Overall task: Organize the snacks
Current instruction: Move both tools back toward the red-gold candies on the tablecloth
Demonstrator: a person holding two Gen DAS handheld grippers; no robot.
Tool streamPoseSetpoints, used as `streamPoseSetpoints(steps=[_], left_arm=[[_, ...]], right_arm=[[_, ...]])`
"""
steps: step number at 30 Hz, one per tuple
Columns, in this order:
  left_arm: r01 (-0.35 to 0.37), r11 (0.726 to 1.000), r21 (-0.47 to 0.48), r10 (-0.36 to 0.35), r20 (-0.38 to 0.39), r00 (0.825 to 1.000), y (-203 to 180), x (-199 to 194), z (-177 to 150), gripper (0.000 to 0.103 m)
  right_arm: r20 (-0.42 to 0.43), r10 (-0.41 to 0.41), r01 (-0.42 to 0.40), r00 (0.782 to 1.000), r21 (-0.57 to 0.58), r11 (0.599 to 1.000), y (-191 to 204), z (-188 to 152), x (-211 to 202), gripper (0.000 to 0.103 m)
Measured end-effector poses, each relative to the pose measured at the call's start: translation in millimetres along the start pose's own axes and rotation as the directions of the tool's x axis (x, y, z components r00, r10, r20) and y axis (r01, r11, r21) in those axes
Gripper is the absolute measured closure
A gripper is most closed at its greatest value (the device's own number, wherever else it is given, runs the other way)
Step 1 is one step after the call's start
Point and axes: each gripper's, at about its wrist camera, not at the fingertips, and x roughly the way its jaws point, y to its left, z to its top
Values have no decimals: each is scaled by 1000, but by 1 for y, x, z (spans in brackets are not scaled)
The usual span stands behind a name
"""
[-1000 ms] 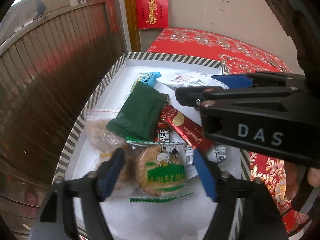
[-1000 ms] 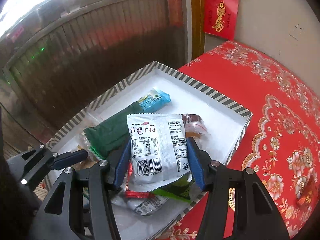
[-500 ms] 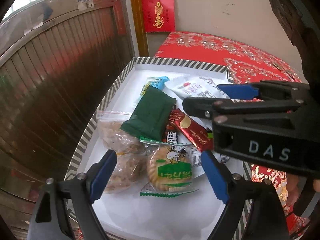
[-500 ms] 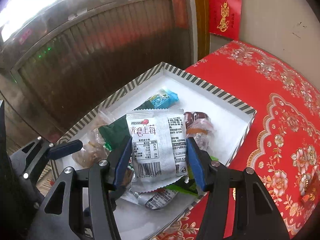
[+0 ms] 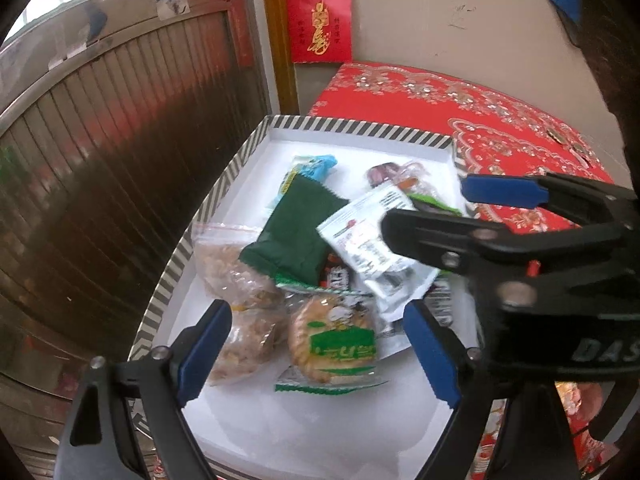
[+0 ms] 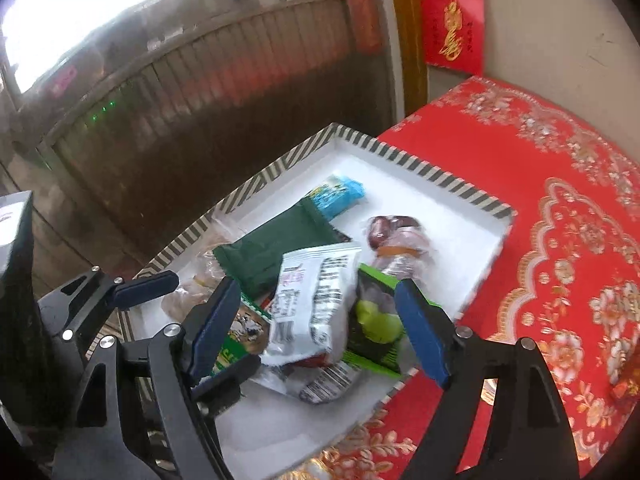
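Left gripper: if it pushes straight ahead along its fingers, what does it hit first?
Most likely the round biscuit packet, lying between the open fingers of the left gripper in the striped tray; depth is hard to judge.

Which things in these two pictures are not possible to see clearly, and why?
- White packet: print blurred, both views.
- Red snack under it: mostly covered, right wrist view.
- Clear bag: contents unclear, left wrist view.
- Box: near edge hidden behind left gripper.
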Motion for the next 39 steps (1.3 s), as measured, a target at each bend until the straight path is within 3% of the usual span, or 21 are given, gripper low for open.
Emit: streamPoseSetpoints(steps=[6, 13, 19, 23, 29, 34, 39], left_arm=[[56, 997, 45, -57, 17, 998, -33, -8, 13, 11], [191, 974, 121, -188, -41, 981, -102, -1, 36, 9], [290, 937, 192, -275, -101, 956, -168, 4, 54, 8], [349, 913, 211, -323, -149, 935, -207, 11, 68, 7], [373, 898, 234, -334, -191, 923, -251, 28, 83, 7], [400, 887, 232, -350, -229, 908, -278, 45, 92, 7], [412, 881, 233, -352, -258, 900, -296, 61, 98, 7]], right_arm=[[64, -73, 70, 995, 47, 996, -29, -17, -45, 23], [66, -210, 193, 975, 206, 959, -104, -54, -101, 23], [32, -349, 318, 937, 338, 886, -178, -89, -151, 23], [-7, -430, 390, 903, 437, 811, -227, -116, -181, 23], [-29, -507, 441, 862, 538, 719, -276, -152, -229, 23], [-58, -543, 476, 838, 565, 674, -303, -179, -252, 23], [-49, -535, 461, 843, 579, 673, -319, -186, -256, 23]])
